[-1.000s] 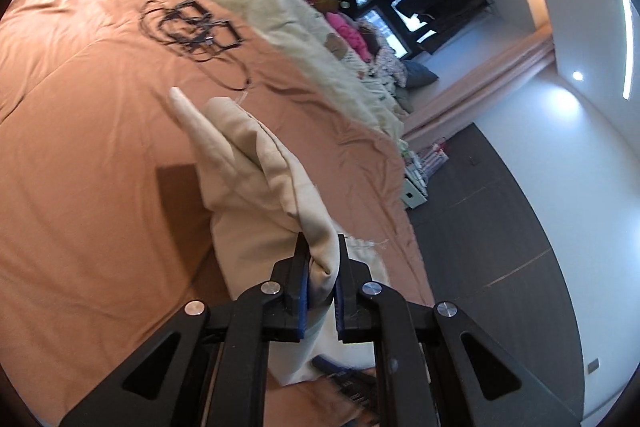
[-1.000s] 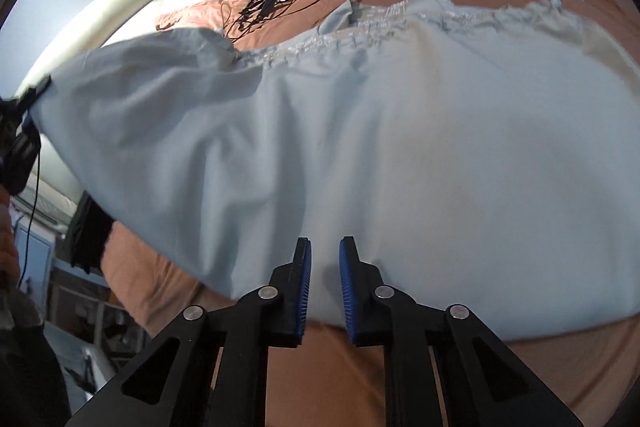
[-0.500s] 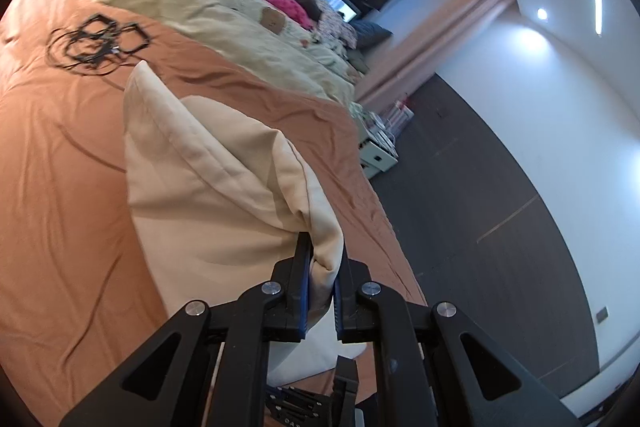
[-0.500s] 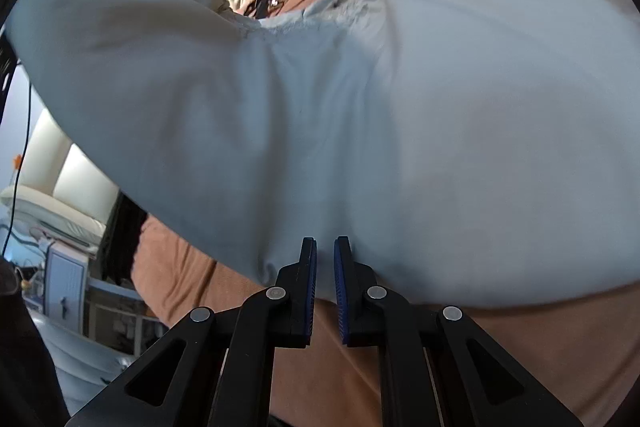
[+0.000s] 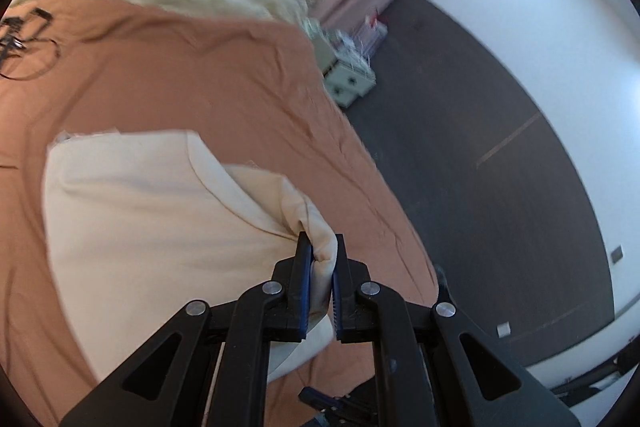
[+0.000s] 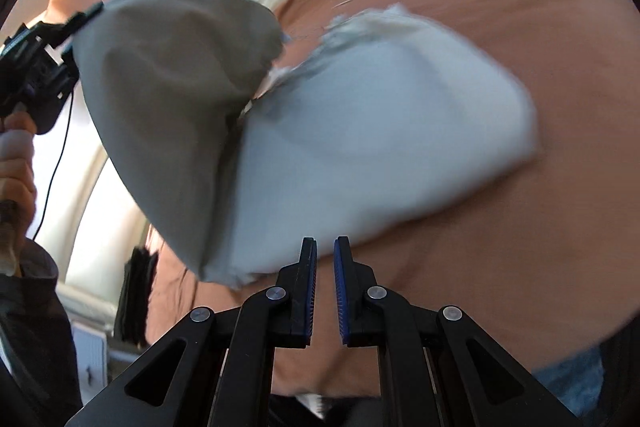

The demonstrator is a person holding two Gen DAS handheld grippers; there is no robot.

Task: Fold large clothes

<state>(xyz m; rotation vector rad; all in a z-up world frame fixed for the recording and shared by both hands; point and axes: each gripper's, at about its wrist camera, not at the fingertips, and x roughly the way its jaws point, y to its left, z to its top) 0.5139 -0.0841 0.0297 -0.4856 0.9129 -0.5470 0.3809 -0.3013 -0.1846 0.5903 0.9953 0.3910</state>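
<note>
Now the left gripper [image 5: 320,259] is pinching a bunched corner of the cream garment [image 5: 152,227], which is draping ahead and leftward onto the orange bed [image 5: 208,75]. Meanwhile the right gripper [image 6: 325,259] is staying nearly closed and empty, the garment lying just ahead of its tips.

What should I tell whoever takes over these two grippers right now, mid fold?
Left gripper: shut on a bunched corner of the cream garment, holding that edge up.
Right gripper: shut, nothing between its pads.
Garment: partly spread on the orange bedspread; the right wrist view shows the lifted part hanging folded over the rest.
Done: one corner raised for a fold.
Left: lay that corner down, smooth it, finish the remaining folds.
</note>
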